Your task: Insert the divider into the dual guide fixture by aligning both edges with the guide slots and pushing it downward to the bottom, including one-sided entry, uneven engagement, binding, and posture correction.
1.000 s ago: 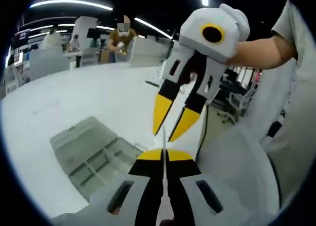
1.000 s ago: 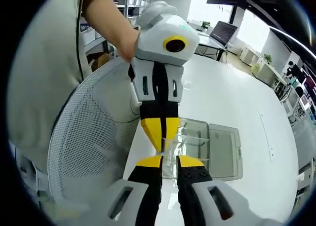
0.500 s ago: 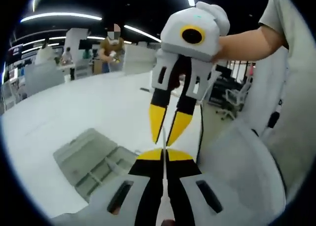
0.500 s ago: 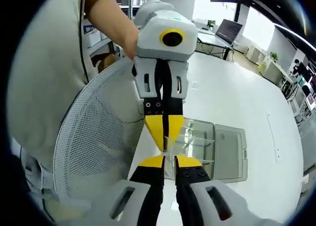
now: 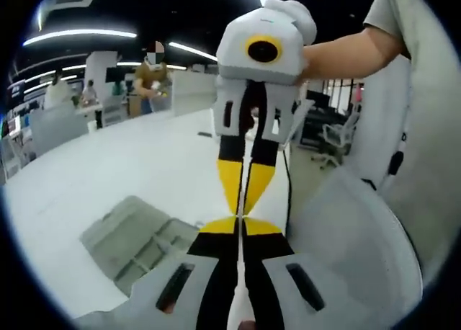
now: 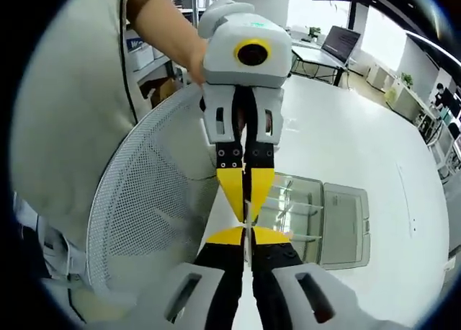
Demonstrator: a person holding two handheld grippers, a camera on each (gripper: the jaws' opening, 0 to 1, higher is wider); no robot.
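Observation:
The divider (image 5: 238,283) is a thin clear sheet seen edge-on as a pale line between my left gripper's (image 5: 238,226) jaws, which are shut on it. My right gripper (image 5: 243,204) comes down from above, tip to tip with the left, its yellow fingers closed on the same sheet. In the right gripper view the right gripper (image 6: 246,235) pinches the divider (image 6: 247,249), and the left gripper (image 6: 246,212) hangs opposite it, shut. The dual guide fixture (image 5: 137,238), a clear-grey box with slotted walls (image 6: 317,215), lies on the white table below and beyond both grippers.
A white mesh chair back (image 6: 148,222) stands close beside the table edge, also at the lower right (image 5: 353,251). The person's torso and forearm (image 6: 65,106) are right behind it. A black cable (image 5: 289,193) hangs near the table edge. People and desks stand far off.
My right gripper's jaws have gone from open to shut on the divider's far edge, and the two grippers have drawn closer, tip to tip. The left grip is unchanged.

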